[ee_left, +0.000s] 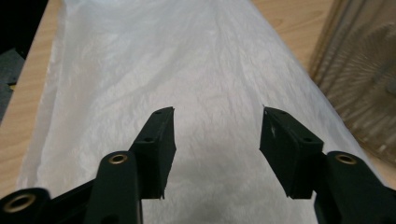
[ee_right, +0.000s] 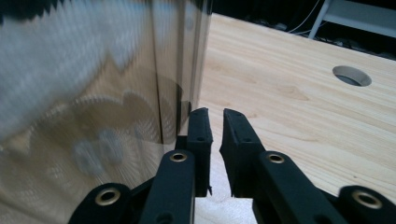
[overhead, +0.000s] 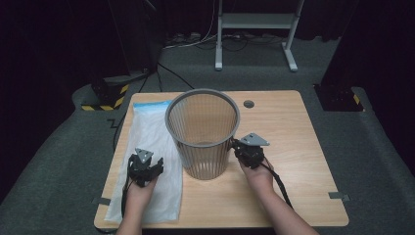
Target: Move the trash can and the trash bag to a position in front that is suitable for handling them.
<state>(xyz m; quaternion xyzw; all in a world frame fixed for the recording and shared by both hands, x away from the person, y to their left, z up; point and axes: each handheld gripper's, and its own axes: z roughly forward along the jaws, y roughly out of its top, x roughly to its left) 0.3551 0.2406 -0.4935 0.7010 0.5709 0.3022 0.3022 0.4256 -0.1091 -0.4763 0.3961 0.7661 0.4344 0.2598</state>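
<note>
Mesh bin [overhead: 203,134] blocks mid-worktop [overhead: 293,161]; bare wood right of it (cable hole [overhead: 248,104] aside), plastic bag [overhead: 151,147] covers left.

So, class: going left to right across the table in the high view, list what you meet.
White plastic bag with the left gripper over it → mesh wastebasket → right gripper beside the basket → bare table.
</note>
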